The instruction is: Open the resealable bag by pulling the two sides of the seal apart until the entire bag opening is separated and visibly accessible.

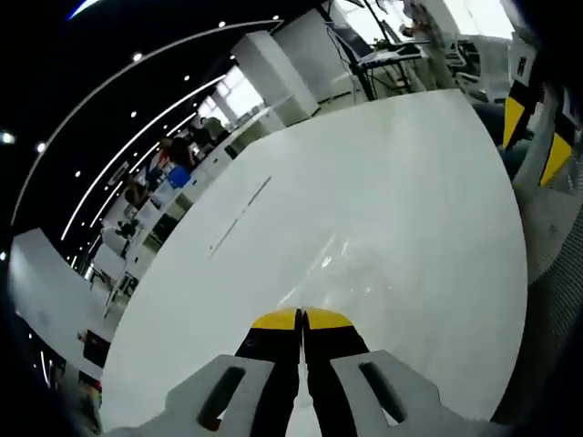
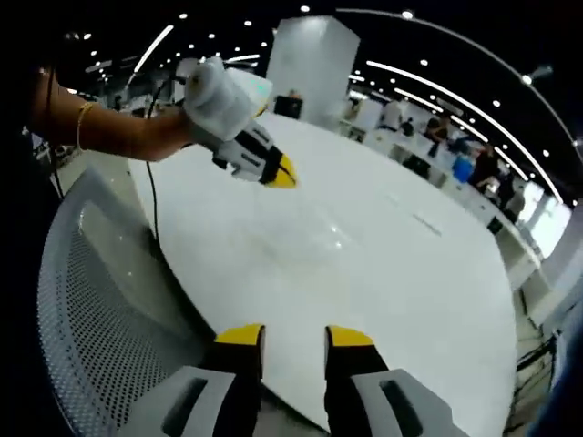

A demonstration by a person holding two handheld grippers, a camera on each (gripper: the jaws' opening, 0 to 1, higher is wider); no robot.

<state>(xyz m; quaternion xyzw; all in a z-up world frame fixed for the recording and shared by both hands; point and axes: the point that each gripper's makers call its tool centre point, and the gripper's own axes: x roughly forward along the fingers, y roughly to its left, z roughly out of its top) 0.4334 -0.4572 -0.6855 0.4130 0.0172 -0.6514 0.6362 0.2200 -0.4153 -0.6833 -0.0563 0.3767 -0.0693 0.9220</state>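
Left hand-held gripper hangs over the glossy white round tabletop with yellow-tipped jaws pressed together, nothing between them; the right hand-held gripper sits near the table's edge, jaws parted and empty. No resealable bag to be made out on the white surface, so I can't place it. The opening looks not yet begun; next comes finding the bag and pinching each seal side.

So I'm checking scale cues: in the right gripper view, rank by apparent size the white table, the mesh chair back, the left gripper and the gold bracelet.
1. White table, largest.
2. Mesh chair back; it is nearer the camera, so unsure.
3. Left gripper, shut.
4. Gold bracelet, smallest.
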